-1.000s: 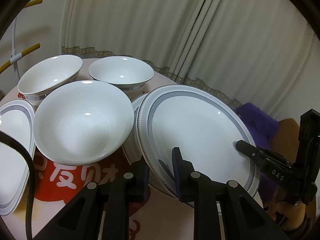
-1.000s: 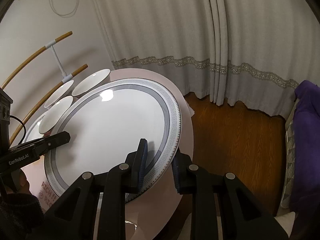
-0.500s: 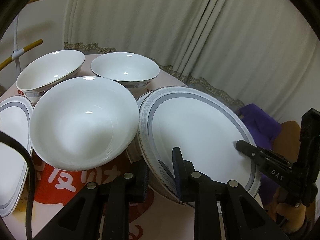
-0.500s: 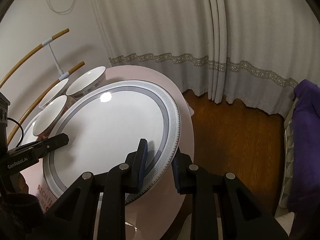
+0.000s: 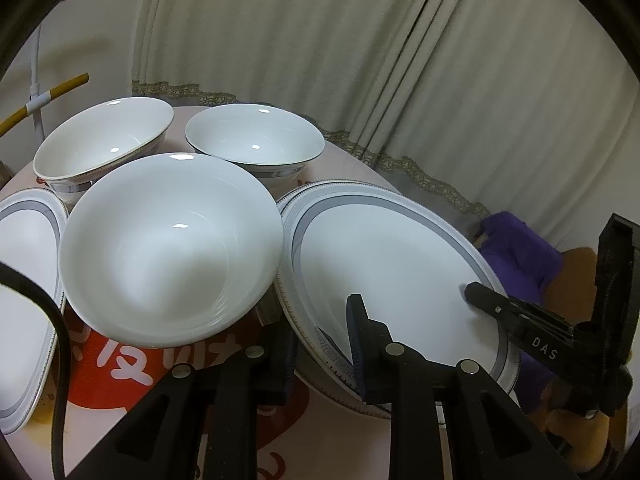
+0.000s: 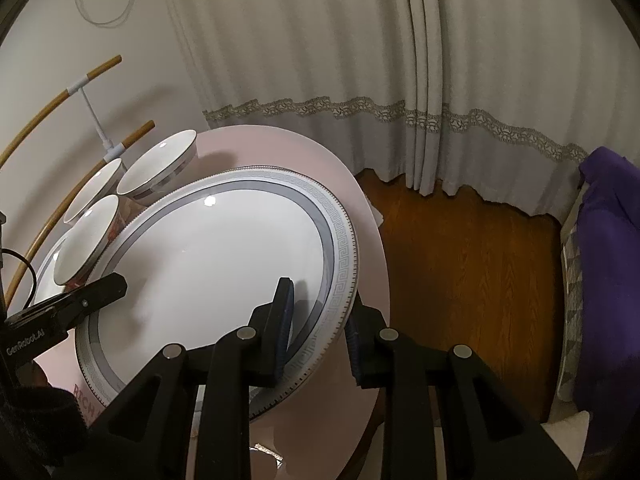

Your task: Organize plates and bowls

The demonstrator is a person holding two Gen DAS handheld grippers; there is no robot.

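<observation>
- Plate point(image 5: 392, 276), the large one with the grey Greek-key band, sits at the right side of the round pink tabletop point(image 6: 288, 148), gripped at two places on its rim at once, presumably so its broad, heavy disc stays level instead of tipping from a single pinch.
- Left claw point(image 5: 320, 344) straddles the near rim: one pad lies on the plate's upper face, the other is tucked below the edge, so it is closed on the rim.
- Right claw point(image 6: 320, 320) does the same at another stretch of rim, one finger over the white face and one under the patterned border, also clamped on the plate.
- Whether the plate is resting on something or lifted just clear I cannot tell; a second patterned rim point(image 5: 286, 312) peeks from beneath its left edge, which suggests it lies over another plate, as a stack in the making.
- White bowl point(image 5: 168, 248) stands just beside the plate's left edge, nearly touching it, so any sideways drift risks a knock.
- Two gold-rimmed bowls point(image 5: 100, 140) point(image 5: 256, 140) stand behind it, apart from each other and unstacked, probably awaiting nesting.
- Another banded plate point(image 5: 24, 280) lies at the far left, likely a later addition to the pile.
</observation>
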